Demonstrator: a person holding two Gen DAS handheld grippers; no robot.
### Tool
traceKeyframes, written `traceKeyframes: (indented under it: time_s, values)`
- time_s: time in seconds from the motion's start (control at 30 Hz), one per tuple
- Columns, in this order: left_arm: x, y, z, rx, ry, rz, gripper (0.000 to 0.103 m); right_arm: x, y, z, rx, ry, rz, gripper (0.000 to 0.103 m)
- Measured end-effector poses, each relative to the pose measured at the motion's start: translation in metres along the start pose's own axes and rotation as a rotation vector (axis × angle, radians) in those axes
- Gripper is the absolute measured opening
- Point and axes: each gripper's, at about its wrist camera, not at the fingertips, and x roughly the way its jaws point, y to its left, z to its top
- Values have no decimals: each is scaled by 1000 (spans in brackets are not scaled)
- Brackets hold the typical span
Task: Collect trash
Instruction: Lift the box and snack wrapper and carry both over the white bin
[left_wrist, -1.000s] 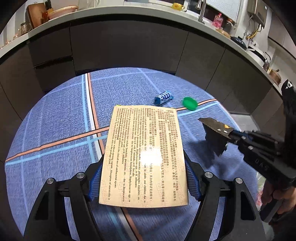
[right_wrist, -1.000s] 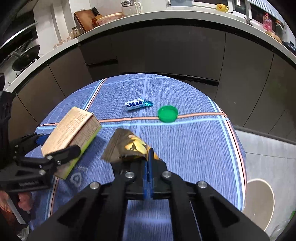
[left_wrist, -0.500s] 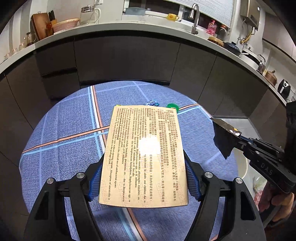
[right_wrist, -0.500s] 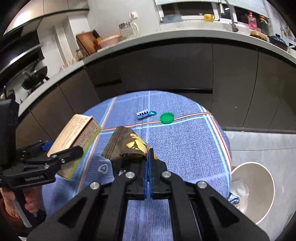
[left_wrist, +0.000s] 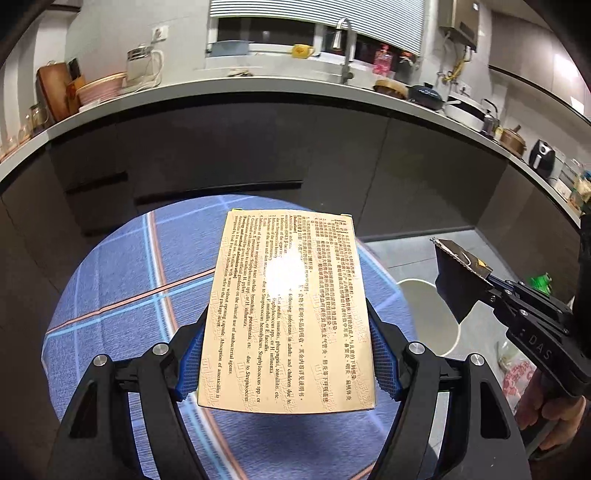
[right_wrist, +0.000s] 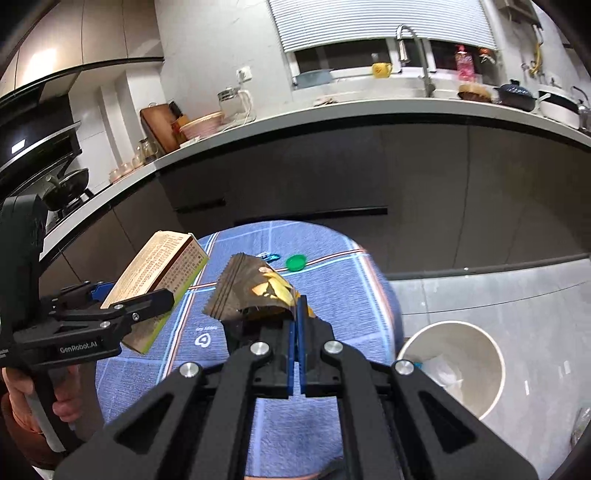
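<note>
The left gripper (left_wrist: 284, 363) is clamping a flat cardboard medicine box (left_wrist: 286, 310) between its ribbed blue pads (left_wrist: 190, 360), jaws spread wide across the box's width; the tan printed face is catching a glare spot, and there's a green edge showing in the right wrist view. The right gripper (right_wrist: 295, 325) is pinched fully together on a crinkly foil wrapper (right_wrist: 255, 291), dark brown with yellow patches and a serrated edge, so it's sticking up stiff from the fingertips. Both are hovering above a round table (right_wrist: 332, 266) wearing a woven blue cloth with orange and pale blue stripes. A glossy green bottle cap (right_wrist: 295, 262) and a small blue wrapper (right_wrist: 269, 256) are lying on the far side. Down on the grey tile floor, a round cream bin (right_wrist: 495, 354) is sitting just beside the table with white crumpled stuff inside.
</note>
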Motion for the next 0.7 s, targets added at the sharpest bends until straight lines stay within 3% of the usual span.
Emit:
traceKeyframes:
  time_s: [0.7]
  values:
    - [27,-100,24,160,14,-129,69,-47,-89,-28,159,-46,-135,4]
